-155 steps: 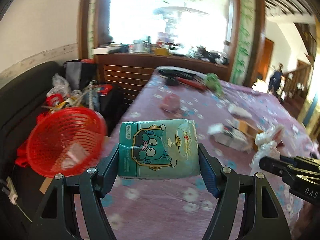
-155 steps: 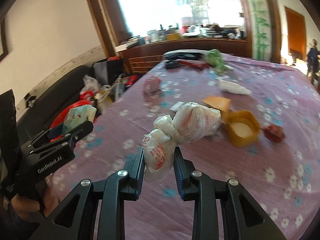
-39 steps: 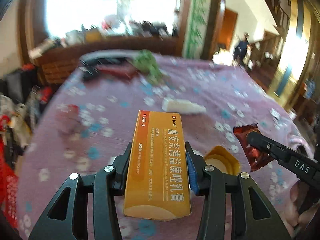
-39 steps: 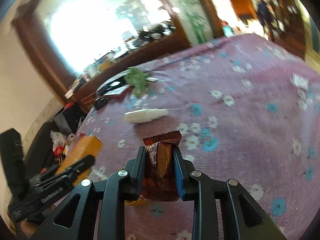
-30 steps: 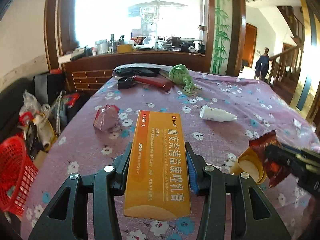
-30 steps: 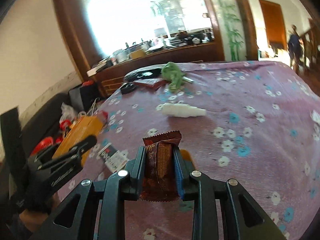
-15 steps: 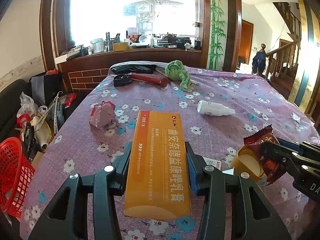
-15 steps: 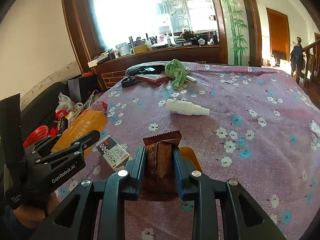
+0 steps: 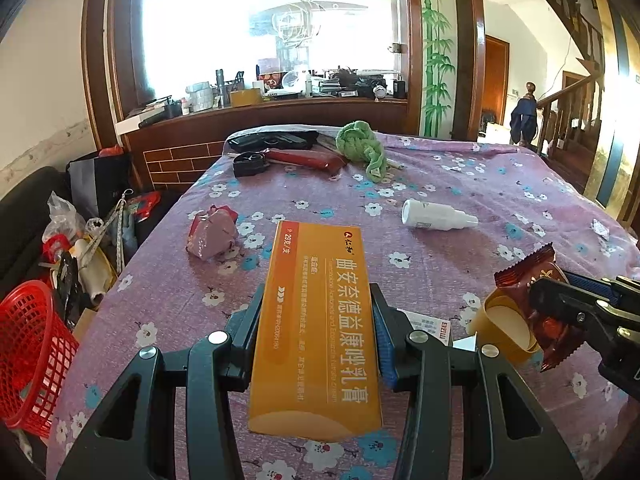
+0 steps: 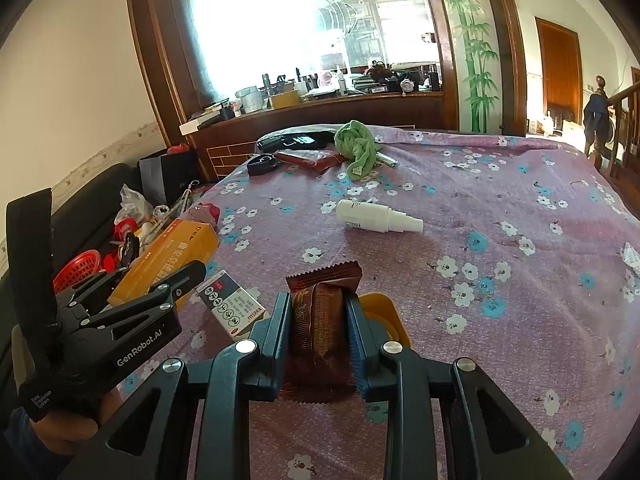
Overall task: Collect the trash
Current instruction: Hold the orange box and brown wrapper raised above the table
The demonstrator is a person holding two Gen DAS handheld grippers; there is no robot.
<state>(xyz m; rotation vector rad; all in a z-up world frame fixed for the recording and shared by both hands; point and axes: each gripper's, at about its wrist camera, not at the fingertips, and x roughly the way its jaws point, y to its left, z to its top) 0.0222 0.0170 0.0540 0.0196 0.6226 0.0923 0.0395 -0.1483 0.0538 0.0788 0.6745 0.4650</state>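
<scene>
Over the purple-clothed table (image 9: 460,184), L gripper (image 9: 316,332) is clamping the orange box (image 9: 316,320) & R gripper (image 10: 318,332) the brown wrapper (image 10: 322,320), both prob. needing carrying to the red basket (image 9: 28,356) next.

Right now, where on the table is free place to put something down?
Bare cloth lies right of the white bottle, out to the table edge. Crowded: the far end around the green rag, and near the grippers by the yellow cup and small box.
</scene>
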